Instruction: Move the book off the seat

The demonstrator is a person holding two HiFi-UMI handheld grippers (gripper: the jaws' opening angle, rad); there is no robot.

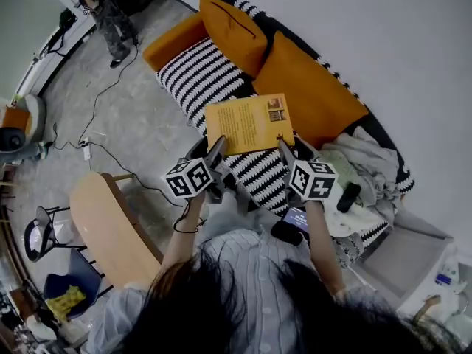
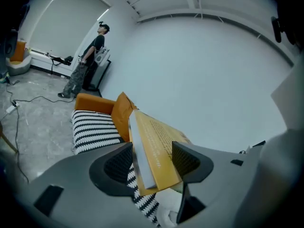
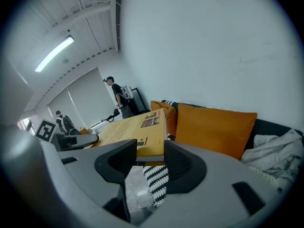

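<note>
Over the sofa seat (image 1: 195, 72), w/ its black-and-white stripes, the yellow book (image 1: 247, 124) is held up btwn both tools, cover facing up and near edge toward the person. At its near-left corner the left hand-held gripper (image 1: 214, 153) has its jaws clamped across the book's thickness: in the left gripper view the book (image 2: 152, 151) sits slanted in the left hand-held gripper (image 2: 151, 163), one pad on the cover side, the other on the underside, pale page edge showing btwn them. At the near-right corner the right hand-held gripper (image 1: 289, 150) also has the book. In the right gripper view its jaws stand fairly wide, closed on that corner of the book (image 3: 135, 134), and striped fabric shows below through the gap of the right hand-held gripper (image 3: 149, 156), so the book is clear of the seat. Two orange cushions (image 1: 310, 94) lean on the sofa back just behind the book. A heap of pale clothes (image 1: 369, 161) lies at the sofa's right end. Far off on the grey floor (image 1: 133, 124) stands another person (image 1: 110, 13), w/ cables (image 1: 110, 153) trailing nearby.
</note>
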